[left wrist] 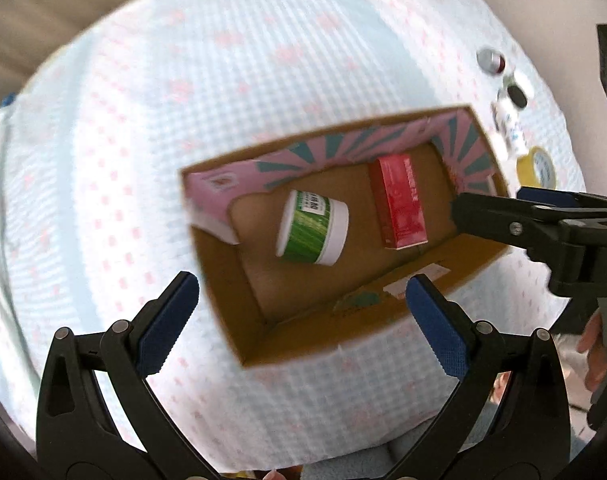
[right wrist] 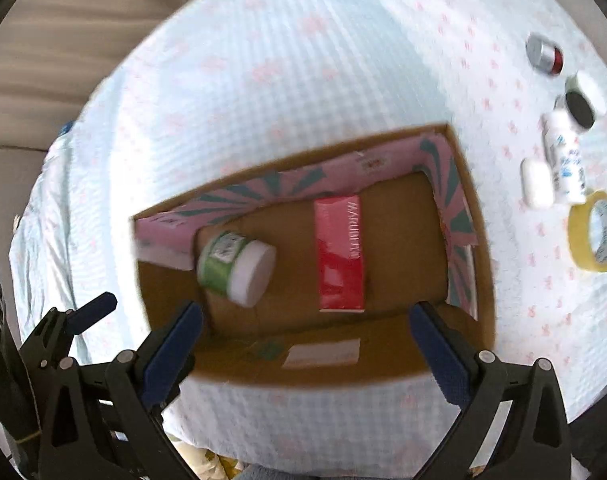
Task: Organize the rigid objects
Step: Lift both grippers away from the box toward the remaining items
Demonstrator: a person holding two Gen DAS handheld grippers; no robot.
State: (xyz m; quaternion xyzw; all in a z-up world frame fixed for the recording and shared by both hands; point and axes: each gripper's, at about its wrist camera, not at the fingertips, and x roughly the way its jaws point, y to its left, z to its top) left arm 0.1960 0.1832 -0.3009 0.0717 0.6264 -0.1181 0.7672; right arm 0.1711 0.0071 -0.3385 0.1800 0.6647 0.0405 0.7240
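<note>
An open cardboard box [left wrist: 231,308] [right wrist: 479,264] with pink and teal flaps sits on a pale checked cloth. Inside it lie a green jar with a white lid [left wrist: 313,227] [right wrist: 235,266] on its side and a red carton [left wrist: 401,200] [right wrist: 339,254]. My left gripper [left wrist: 301,304] hangs above the box's near wall, open, with nothing between its blue pads. My right gripper [right wrist: 305,328] is also open and empty above the box's near wall; it shows in the left wrist view at the right [left wrist: 483,216].
On the cloth right of the box lie a yellow tape roll [right wrist: 593,232] [left wrist: 537,166], a white bottle [right wrist: 565,160], a small white case [right wrist: 535,182], a black-and-white jar [right wrist: 583,102] and a silver-capped item [right wrist: 543,56]. A hand [left wrist: 593,354] shows at the right edge.
</note>
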